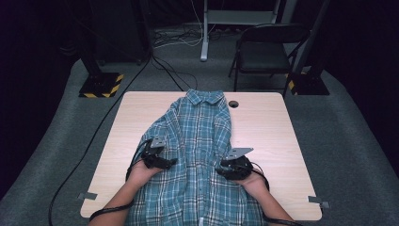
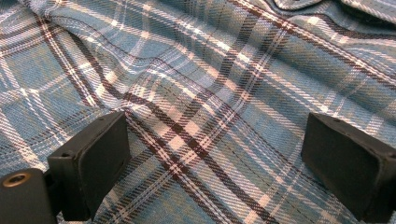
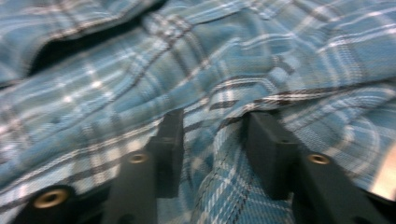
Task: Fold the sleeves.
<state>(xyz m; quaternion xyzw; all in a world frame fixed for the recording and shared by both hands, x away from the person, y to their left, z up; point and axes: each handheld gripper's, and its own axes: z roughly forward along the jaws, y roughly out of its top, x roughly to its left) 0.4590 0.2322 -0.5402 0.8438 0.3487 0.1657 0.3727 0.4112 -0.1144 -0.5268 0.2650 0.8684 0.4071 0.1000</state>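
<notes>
We saw the shirt spread mid-table, collar at 12 o'clock. Our left gripper hovered released above the cloth; our right gripper pinched a fold at the shirt's 3 o'clock edge.

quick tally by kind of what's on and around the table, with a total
plaid shirt: 1
handheld grippers: 2, left gripper and right gripper
table: 1
folding chair: 1
total: 5
</notes>
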